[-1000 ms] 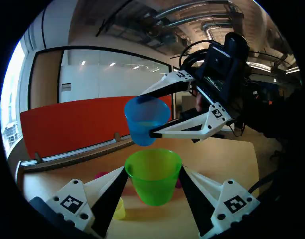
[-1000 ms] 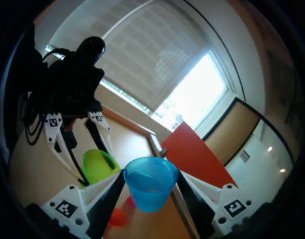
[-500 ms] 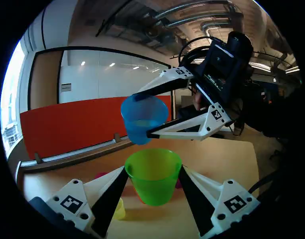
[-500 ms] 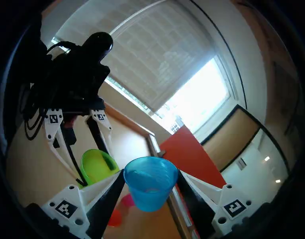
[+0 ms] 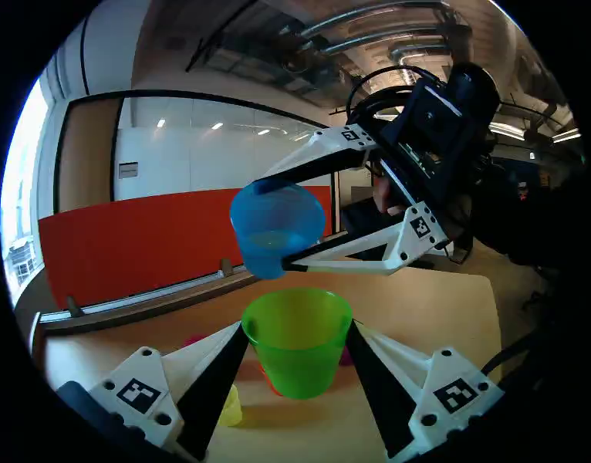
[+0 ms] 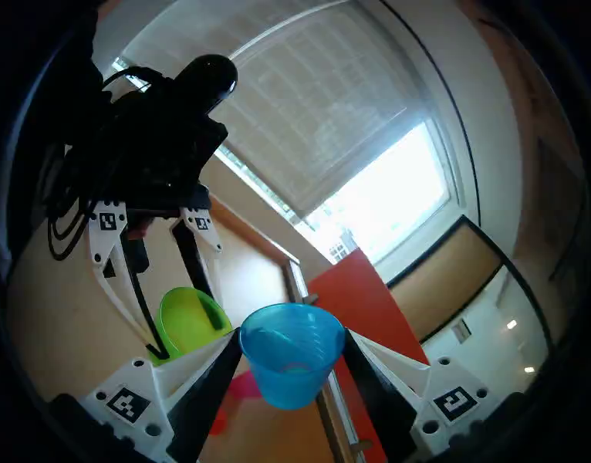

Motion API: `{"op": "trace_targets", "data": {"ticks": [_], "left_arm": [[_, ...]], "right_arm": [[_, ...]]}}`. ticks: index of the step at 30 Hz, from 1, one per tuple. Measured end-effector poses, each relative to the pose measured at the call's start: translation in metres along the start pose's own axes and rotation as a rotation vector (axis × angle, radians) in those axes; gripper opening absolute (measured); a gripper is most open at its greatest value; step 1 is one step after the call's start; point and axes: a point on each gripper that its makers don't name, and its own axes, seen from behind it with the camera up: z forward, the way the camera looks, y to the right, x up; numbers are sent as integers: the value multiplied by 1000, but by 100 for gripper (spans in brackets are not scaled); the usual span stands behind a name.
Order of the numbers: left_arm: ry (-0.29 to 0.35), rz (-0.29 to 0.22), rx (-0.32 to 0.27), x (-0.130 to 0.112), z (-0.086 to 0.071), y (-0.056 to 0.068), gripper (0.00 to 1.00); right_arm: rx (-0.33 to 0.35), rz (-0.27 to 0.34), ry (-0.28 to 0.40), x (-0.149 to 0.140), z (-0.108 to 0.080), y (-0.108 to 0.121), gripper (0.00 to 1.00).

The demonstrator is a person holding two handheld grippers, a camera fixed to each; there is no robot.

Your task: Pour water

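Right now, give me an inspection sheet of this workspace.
Surface: wooden table.
Job's things: blue cup tilted, some liquid inside, held higher than green cup.
Clutter: yellow cup and pink cup on the table.
Grippers: left gripper shut on green cup; right gripper shut on blue cup.
Cables: black cable beside left gripper.
Surroundings: red panel, window blind.

2 fisheyes, facing each other, sharing green cup [image 5: 297,347], blue cup [image 5: 274,228]
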Motion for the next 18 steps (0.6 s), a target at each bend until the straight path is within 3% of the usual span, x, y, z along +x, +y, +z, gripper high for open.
{"op": "trace_targets", "data": {"ticks": [18], "left_arm": [[2,4,0,1,0,0,87]], "right_arm": [[-2,-101,-5,8,-1,1,93]]}}
